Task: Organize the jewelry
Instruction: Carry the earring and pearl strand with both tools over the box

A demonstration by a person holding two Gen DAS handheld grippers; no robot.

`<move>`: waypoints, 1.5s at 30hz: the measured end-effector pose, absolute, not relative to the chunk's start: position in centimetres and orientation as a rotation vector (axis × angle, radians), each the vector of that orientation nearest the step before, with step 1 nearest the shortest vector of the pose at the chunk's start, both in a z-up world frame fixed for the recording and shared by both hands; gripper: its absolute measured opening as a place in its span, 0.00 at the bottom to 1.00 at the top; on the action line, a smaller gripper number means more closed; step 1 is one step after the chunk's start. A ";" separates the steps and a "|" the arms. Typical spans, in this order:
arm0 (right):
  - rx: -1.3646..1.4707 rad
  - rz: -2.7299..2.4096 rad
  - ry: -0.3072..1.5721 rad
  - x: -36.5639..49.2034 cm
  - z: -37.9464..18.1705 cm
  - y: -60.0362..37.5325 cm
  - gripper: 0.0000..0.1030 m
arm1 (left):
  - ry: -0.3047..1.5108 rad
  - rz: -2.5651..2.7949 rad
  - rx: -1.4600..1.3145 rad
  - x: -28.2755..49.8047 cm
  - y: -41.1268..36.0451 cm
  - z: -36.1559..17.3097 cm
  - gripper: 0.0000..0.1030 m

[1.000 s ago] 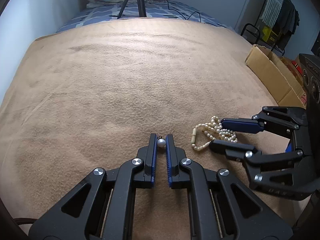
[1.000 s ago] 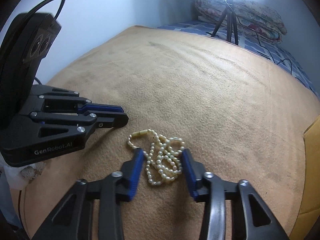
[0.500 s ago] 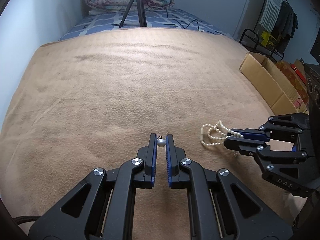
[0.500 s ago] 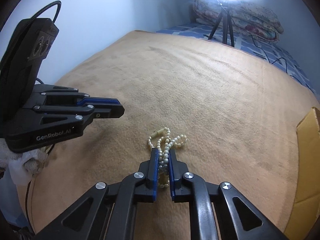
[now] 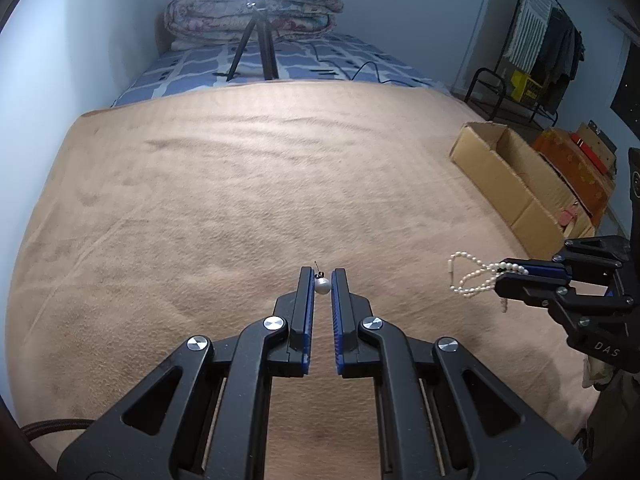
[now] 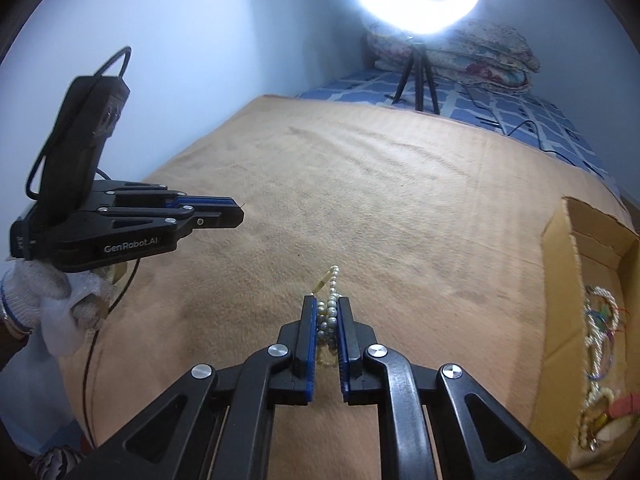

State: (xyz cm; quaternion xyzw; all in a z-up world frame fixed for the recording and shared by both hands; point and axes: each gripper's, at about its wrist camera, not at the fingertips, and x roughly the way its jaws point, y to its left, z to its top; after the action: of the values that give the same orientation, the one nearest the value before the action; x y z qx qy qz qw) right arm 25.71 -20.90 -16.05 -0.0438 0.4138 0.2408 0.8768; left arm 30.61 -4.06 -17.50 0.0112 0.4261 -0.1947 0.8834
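Observation:
My left gripper (image 5: 322, 276) is shut on a small pearl earring (image 5: 322, 286) with a thin pin, held above the tan blanket (image 5: 240, 200). My right gripper (image 6: 327, 310) is shut on a bunched pearl necklace (image 6: 329, 312), lifted off the blanket; loops of the necklace (image 5: 470, 276) hang from its tips in the left wrist view. The right gripper (image 5: 508, 276) is to the right of the left one. The left gripper (image 6: 236, 212) shows at the left of the right wrist view.
An open cardboard box (image 6: 592, 280) with several pieces of jewelry (image 6: 600, 360) stands off the blanket's right edge; it also shows in the left wrist view (image 5: 508, 184). A ring light on a tripod (image 5: 256, 48) and folded quilts (image 5: 256, 12) are at the far end.
My right gripper closed on the pearl necklace and raised it off the blanket, moving right. My left gripper rose too, still holding the earring.

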 end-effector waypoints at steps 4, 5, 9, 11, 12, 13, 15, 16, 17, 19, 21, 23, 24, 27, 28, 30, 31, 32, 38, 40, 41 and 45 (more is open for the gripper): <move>-0.065 0.489 0.840 24.9 -14.9 -22.4 0.05 | 0.873 -0.426 0.024 30.0 -5.1 -16.6 0.06; -0.056 0.485 0.835 24.6 -14.7 -22.9 0.05 | 0.868 -0.433 0.029 29.8 -5.5 -16.4 0.06; -0.044 0.467 0.817 23.4 -13.9 -24.5 0.05 | 0.857 -0.455 0.037 29.4 -6.9 -15.7 0.06; -0.030 0.452 0.807 22.8 -13.4 -25.6 0.05 | 0.851 -0.468 0.038 29.3 -7.6 -15.3 0.06; -0.024 0.446 0.801 22.5 -13.2 -26.2 0.05 | 0.848 -0.475 0.038 29.2 -8.0 -15.1 0.06; -0.018 0.442 0.796 22.1 -12.9 -26.7 0.05 | 0.844 -0.484 0.037 29.2 -8.4 -14.9 0.06; -0.008 0.433 0.784 21.4 -12.4 -27.9 0.05 | 0.837 -0.498 0.037 29.1 -9.3 -14.5 0.06; -0.004 0.426 0.776 21.1 -12.1 -28.5 0.05 | 0.835 -0.507 0.036 29.0 -9.8 -14.3 0.06; 0.001 0.420 0.770 20.9 -11.7 -29.0 0.05 | 0.832 -0.515 0.036 29.0 -10.3 -14.1 0.06; 0.013 0.409 0.759 20.5 -11.2 -30.0 0.05 | 0.828 -0.528 0.036 28.9 -11.2 -14.0 0.06; 0.028 0.393 0.747 20.1 -10.7 -31.3 0.05 | 0.825 -0.545 0.037 28.8 -12.3 -13.8 0.06; 0.035 0.381 0.739 19.8 -10.4 -32.4 0.05 | 0.821 -0.561 0.038 28.6 -13.5 -13.5 0.06; 0.038 0.373 0.735 19.7 -10.2 -32.9 0.05 | 0.819 -0.570 0.039 28.6 -14.0 -13.4 0.06; 0.045 0.350 0.722 19.3 -9.6 -34.4 0.05 | 0.812 -0.595 0.041 28.5 -15.6 -13.0 0.06; 0.046 0.345 0.719 19.2 -9.4 -34.9 0.05 | 0.808 -0.605 0.043 28.5 -16.3 -12.8 0.06; 0.050 0.329 0.709 19.1 -9.0 -36.0 0.05 | 0.804 -0.620 0.047 28.5 -17.4 -12.4 0.06; 0.053 0.324 0.706 19.0 -8.9 -36.4 0.05 | 0.802 -0.628 0.049 28.6 -18.0 -12.3 0.06; 0.056 0.315 0.700 19.0 -8.6 -37.0 0.05 | 0.798 -0.638 0.052 28.6 -18.8 -12.1 0.06; 0.074 0.272 0.673 18.6 -7.5 -39.8 0.05 | 0.783 -0.680 0.069 29.1 -22.5 -11.2 0.06; 0.077 0.256 0.664 18.6 -7.1 -40.7 0.05 | 0.778 -0.691 0.073 29.5 -23.6 -10.9 0.06; 0.079 0.249 0.660 18.7 -7.0 -41.2 0.05 | 0.777 -0.697 0.074 29.7 -24.1 -10.7 0.06; 0.086 0.219 0.647 18.9 -6.5 -43.0 0.05 | 0.775 -0.712 0.072 30.8 -26.2 -10.3 0.06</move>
State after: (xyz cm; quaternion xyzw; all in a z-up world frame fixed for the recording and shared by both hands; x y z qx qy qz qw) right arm 18.91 -42.96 -6.48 0.0421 0.3172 0.1073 0.9413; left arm 30.84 -26.22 -10.33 0.0342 0.3699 -0.3396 0.8641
